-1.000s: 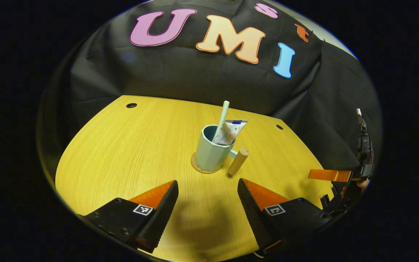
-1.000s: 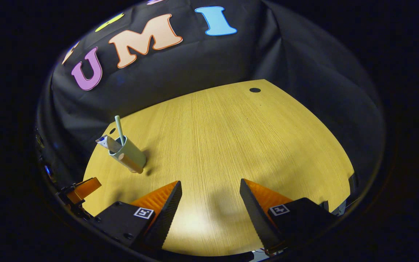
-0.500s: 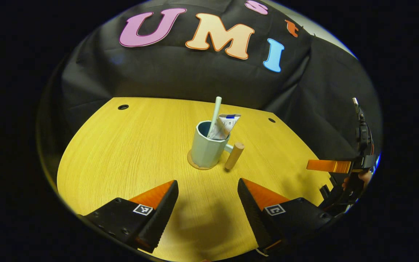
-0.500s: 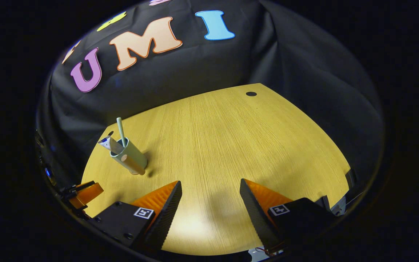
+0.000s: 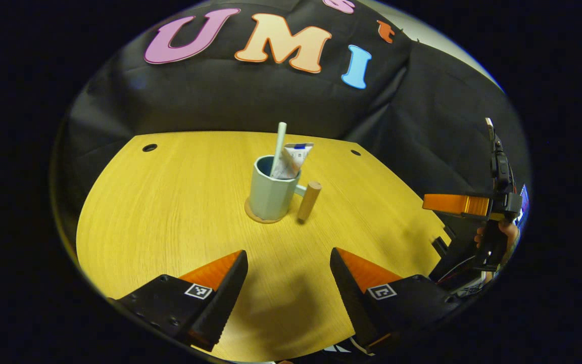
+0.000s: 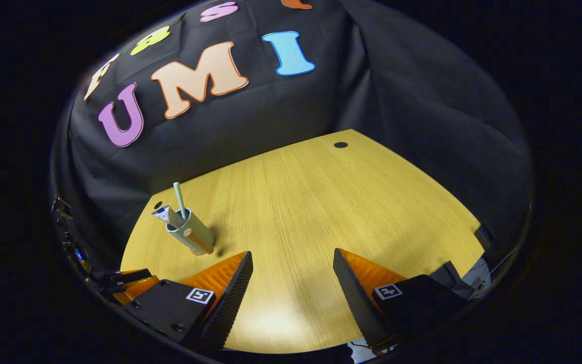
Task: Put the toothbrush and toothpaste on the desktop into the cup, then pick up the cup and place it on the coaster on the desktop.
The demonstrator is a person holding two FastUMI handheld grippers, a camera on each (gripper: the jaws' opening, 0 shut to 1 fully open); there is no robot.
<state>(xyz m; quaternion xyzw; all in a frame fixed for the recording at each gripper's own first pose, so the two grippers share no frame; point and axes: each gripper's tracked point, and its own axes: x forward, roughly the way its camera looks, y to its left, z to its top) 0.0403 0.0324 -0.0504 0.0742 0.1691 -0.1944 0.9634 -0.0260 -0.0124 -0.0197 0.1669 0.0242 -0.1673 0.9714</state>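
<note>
Both of my tongs are spread and hold nothing: left tongs (image 5: 288,285), right tongs (image 6: 291,288), each hanging above the yellow wood-grain table (image 5: 170,202). Straight ahead of my left tongs, well apart from them, the pale blue-green faceted ceramic cup (image 5: 271,189) stands upright on the round tan coaster (image 5: 258,217); the coaster's edge peeks out at the cup's near base. The pale green toothbrush (image 5: 279,144) and the white crimped toothpaste tube (image 5: 291,159) both stand in the cup, leaning toward its far rim. The cup's cylindrical wooden handle (image 5: 308,201) points toward my right side. From the right tongs the cup (image 6: 190,232) sits far off to the left. Judgement: placement looks done; the step in hand is clearing away. To do it well, back both tongs off along their own axes, staying high and open, with no sideways sweep near the handle, since a nudge there could turn the cup off the coaster or tip the tall brush out.
</note>
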